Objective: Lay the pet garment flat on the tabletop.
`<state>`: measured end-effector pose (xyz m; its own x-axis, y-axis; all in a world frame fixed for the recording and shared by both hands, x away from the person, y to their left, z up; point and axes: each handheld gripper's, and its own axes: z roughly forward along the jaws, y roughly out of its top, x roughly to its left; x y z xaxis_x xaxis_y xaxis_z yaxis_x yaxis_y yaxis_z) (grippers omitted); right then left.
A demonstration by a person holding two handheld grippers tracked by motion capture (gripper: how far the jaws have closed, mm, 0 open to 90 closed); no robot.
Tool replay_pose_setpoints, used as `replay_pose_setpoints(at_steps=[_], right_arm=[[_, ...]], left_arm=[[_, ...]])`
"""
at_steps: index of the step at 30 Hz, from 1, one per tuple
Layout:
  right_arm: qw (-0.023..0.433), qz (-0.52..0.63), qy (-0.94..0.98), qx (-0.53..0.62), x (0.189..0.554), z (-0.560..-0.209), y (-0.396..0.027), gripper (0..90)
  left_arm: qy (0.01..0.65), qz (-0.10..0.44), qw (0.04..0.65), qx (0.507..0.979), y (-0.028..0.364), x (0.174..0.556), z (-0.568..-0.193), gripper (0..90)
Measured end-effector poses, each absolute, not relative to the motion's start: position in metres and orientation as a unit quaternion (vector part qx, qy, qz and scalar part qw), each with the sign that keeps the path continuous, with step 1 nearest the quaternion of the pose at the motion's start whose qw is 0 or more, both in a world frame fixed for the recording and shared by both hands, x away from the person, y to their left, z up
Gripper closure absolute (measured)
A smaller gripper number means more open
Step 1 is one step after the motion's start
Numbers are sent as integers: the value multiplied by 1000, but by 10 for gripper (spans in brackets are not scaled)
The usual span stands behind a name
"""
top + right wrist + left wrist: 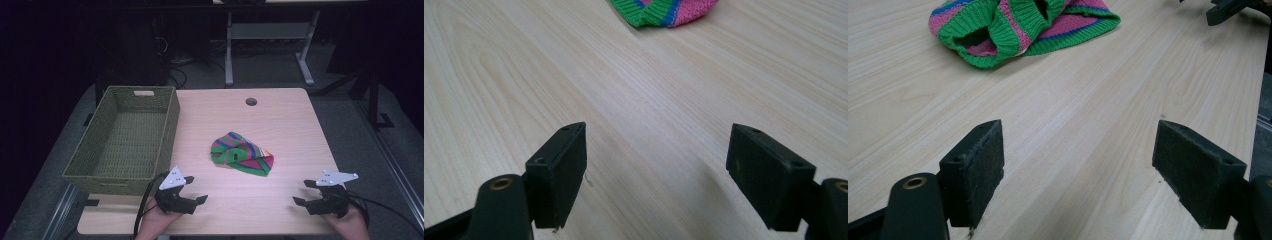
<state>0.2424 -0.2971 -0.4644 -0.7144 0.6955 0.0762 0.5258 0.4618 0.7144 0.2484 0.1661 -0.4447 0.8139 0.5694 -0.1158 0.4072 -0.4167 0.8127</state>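
Tabletop point(280, 125): pale wood-grain finish, smooth, with a soft satin sheen under the fingers of both grippers.

Knitted cloth point(241, 153): coarse ribbed knit in green, pink and blue stripes, matt and soft-looking, lying ahead of the fingers.

Woven basket point(168, 125): olive woven fibre, rough open texture, matt, beyond the left gripper's point(192, 192) fingers.

Fingers point(979, 170): black, matt; their inner pads look slightly fuzzy and fibrous, with lint at the edges. The carriers behind appear to be smooth black plastic with a brass-coloured metal insert. The right gripper point(304, 192) is of the same make; each carries a pale grey, matt plate on top.
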Motion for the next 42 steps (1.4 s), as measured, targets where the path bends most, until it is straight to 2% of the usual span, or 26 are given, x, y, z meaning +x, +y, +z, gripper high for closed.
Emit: replay_pose_setpoints(at_steps=[10, 22, 42], right_arm=[[110, 371, 857, 339, 250, -458, -280, 235], [84, 377, 862, 328, 266, -447, -267, 228], [45, 381, 874, 298, 320, -418, -229, 221]], left_arm=[[292, 91, 455, 837, 166, 249, -445, 203], [293, 90, 451, 838, 167, 249, -446, 203], [290, 87, 451, 840, 168, 251, -446, 203]])
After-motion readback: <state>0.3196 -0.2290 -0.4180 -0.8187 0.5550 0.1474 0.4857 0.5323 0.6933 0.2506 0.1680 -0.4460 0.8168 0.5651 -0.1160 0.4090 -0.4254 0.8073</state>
